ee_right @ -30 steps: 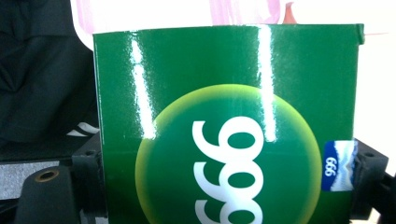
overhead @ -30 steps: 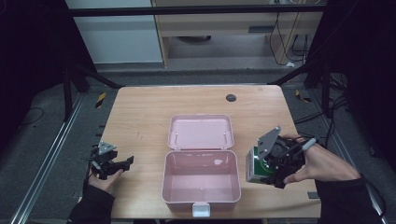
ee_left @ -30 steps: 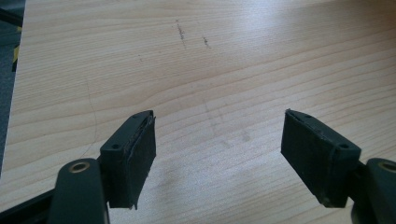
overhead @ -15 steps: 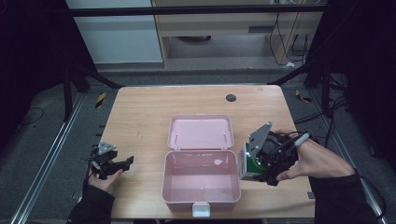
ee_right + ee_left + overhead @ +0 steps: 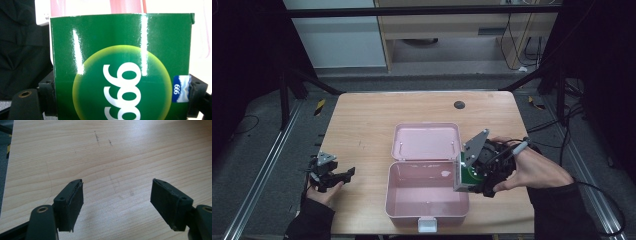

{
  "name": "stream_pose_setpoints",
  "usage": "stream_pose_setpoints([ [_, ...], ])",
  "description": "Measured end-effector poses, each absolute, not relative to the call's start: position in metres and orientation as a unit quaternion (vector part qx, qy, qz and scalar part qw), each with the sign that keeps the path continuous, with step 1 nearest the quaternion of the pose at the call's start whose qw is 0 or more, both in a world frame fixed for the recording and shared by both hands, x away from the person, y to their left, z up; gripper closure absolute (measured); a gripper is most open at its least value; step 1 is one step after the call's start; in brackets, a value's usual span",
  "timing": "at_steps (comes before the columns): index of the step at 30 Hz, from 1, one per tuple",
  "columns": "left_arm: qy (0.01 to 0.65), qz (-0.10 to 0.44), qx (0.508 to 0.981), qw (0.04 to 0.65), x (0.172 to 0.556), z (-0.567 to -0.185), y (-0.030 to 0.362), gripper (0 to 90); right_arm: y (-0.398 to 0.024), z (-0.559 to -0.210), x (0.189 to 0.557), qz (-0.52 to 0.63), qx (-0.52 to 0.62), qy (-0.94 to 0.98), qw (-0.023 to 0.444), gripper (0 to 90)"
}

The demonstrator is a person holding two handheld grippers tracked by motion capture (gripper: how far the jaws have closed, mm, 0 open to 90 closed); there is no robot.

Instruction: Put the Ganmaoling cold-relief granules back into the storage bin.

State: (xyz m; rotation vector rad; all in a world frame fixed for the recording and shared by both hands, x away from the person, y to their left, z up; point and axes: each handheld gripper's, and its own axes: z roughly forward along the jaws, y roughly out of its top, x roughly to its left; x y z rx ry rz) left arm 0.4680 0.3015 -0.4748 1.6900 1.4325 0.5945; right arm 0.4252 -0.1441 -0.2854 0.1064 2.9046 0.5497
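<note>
An open pink box sits at the table's near middle, its lid laid back behind it. My right gripper is shut on a green box marked 999 and holds it over the pink box's right rim. In the right gripper view the green box fills the space between the jaws, with the pink box behind. At the table's left edge my left gripper rests open, and its fingers stand wide apart over bare wood.
The wooden table has a round black grommet near its far edge. A white latch sticks out at the pink box's front. Metal rails and dark floor lie left of the table.
My right gripper has carried the green box leftward, from beside the pink box to over its right rim. The left gripper has stayed where it was.
</note>
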Motion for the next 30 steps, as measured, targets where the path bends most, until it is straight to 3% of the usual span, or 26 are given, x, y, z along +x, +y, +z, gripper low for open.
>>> stream_pose_setpoints([
  [30, 0.569, 0.237, 0.672, 0.411, 0.468, -0.475, 0.302, 25.6, -0.100, -0.306, 0.439, 0.190, 0.028, 0.979, 0.073, 15.7],
])
